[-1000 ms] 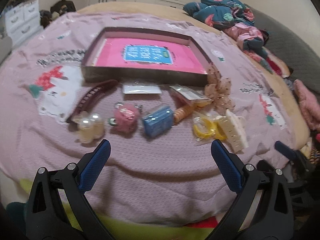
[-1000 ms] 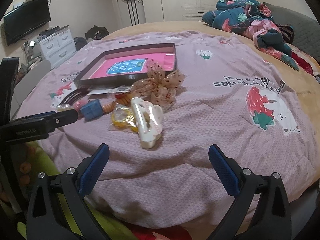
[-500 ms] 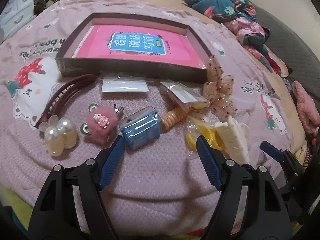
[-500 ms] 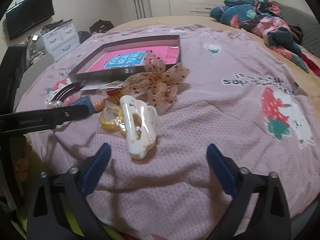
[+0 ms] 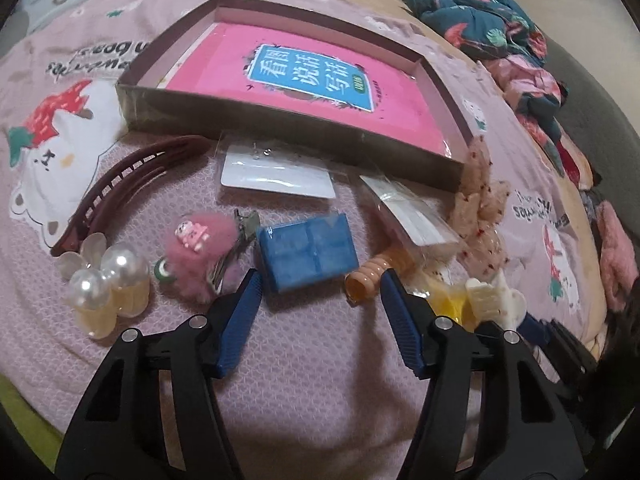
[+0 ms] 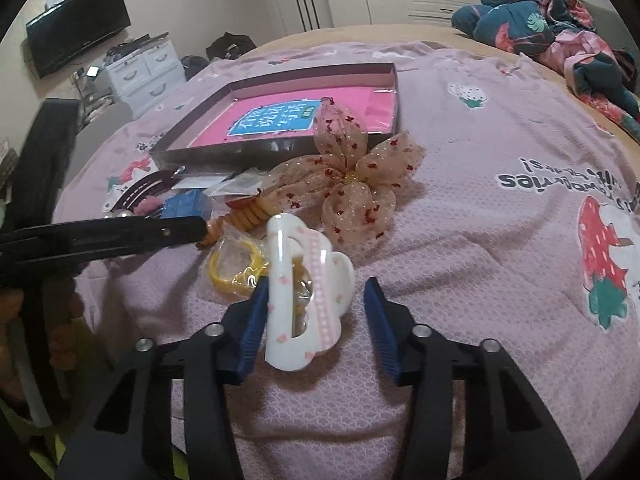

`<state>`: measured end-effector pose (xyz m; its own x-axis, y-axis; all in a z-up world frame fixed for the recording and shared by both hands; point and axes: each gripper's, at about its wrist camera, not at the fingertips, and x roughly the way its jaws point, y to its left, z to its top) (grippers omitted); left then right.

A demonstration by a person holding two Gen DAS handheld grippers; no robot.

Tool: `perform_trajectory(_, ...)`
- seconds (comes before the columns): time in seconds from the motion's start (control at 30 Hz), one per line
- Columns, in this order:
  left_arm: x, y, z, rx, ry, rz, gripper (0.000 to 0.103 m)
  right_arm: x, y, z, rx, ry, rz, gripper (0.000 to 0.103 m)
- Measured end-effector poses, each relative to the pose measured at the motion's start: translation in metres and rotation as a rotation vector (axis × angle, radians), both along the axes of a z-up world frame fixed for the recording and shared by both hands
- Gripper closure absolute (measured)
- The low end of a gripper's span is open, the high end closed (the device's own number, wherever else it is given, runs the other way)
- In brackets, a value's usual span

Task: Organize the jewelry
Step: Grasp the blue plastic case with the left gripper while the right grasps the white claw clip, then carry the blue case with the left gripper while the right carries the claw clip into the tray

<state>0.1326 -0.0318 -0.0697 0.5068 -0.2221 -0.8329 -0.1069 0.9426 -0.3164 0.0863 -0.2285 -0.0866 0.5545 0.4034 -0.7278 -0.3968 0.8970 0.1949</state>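
Observation:
Hair accessories lie on a pink bedspread in front of a dark shallow box [image 5: 280, 120] with a pink sheet inside. My left gripper [image 5: 320, 284] is open, its tips just short of a blue wrapped packet [image 5: 306, 252], with an orange coil tie [image 5: 370, 278] by the right fingertip. My right gripper [image 6: 316, 300] is open around the lower half of a white claw clip [image 6: 304, 280], jaws either side of it, not closed. A yellow ring in a bag [image 6: 234, 268] lies left of the clip.
A maroon banana clip [image 5: 128, 188], pearl clip [image 5: 108, 280], pink fluffy clip [image 5: 200, 244], white card packets [image 5: 276, 176] and a dotted organza bow [image 6: 348, 184] lie nearby. Bundled clothes [image 6: 560, 32] sit at the far right. The left gripper's arm [image 6: 100, 236] crosses the right view.
Both grippers have moved forward and down toward the items. The left now reaches the blue packet; the right now straddles the white claw clip. Both jaws have narrowed.

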Motion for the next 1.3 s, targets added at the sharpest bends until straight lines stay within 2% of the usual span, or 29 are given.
perform_trajectory(0.1,0.003,0.005,0.002,-0.019,-0.012,0.025,0.052,-0.001,-0.001,0.000,0.005,-0.007,0.012,0.063)
perform_trajectory(0.2,0.009,0.010,0.003,-0.026,-0.006,0.047,0.063,0.000,-0.001,0.000,0.011,-0.008,0.018,0.067)
perform_trajectory(0.4,0.008,0.008,0.004,0.001,-0.023,0.018,0.063,-0.002,-0.004,0.005,0.017,-0.023,0.018,0.068)
perform_trajectory(0.53,0.000,0.009,0.011,-0.013,-0.038,0.002,0.063,-0.001,-0.012,0.014,0.028,-0.036,-0.005,0.068)
perform_trajectory(0.77,-0.003,0.011,0.040,0.008,-0.121,-0.002,0.063,0.007,-0.018,0.039,0.016,-0.100,-0.033,0.068)
perform_trajectory(1.3,0.044,0.086,0.072,0.013,-0.184,0.102,0.063,0.070,-0.001,0.071,-0.004,-0.187,-0.092,0.068)
